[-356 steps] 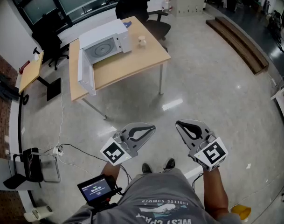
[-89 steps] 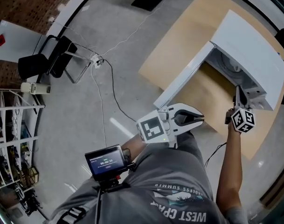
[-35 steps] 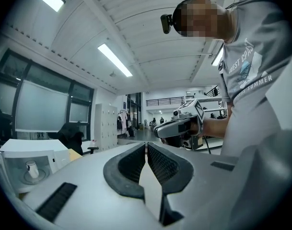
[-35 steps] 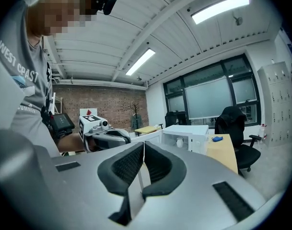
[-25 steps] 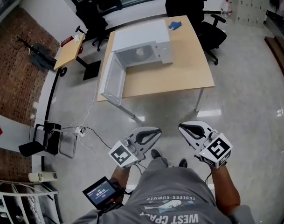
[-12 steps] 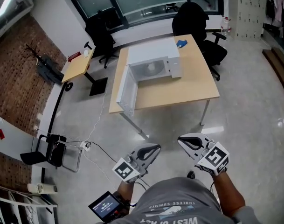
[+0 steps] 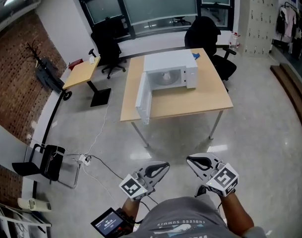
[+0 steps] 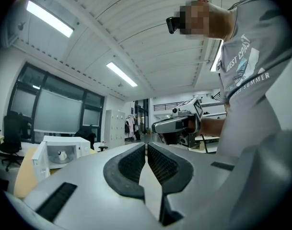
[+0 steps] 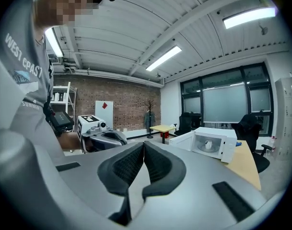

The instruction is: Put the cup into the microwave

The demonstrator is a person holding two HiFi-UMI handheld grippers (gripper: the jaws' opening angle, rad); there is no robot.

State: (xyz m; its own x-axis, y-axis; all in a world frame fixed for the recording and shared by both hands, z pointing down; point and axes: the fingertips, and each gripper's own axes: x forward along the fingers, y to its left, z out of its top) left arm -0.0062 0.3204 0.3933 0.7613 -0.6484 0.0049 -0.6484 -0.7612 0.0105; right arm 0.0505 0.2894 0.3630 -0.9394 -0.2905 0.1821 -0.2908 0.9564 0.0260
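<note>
The white microwave [image 7: 168,62] stands on the wooden table [image 7: 200,100] far ahead, its door [image 7: 143,99] swung open to the left. The small white cup [image 7: 166,77] sits inside on the turntable; it also shows in the left gripper view as the cup [image 8: 62,155] and in the right gripper view as the cup [image 9: 207,146]. My left gripper [image 7: 165,165] and right gripper [image 7: 189,158] hang side by side in front of my body, well short of the table. Both are shut with nothing between the pads, as the left gripper [image 8: 146,145] and right gripper [image 9: 143,144] views confirm.
Black office chairs [image 7: 208,32] stand behind the table, and another chair [image 7: 109,42] is beside a small side desk [image 7: 81,69]. A cable and power strip [image 7: 84,158] lie on the floor at left near a black folding chair [image 7: 44,163]. A blue item [image 7: 195,55] lies beside the microwave.
The table and microwave have drawn farther away in the head view as I backed off. Both grippers stay shut and empty, held close to my body.
</note>
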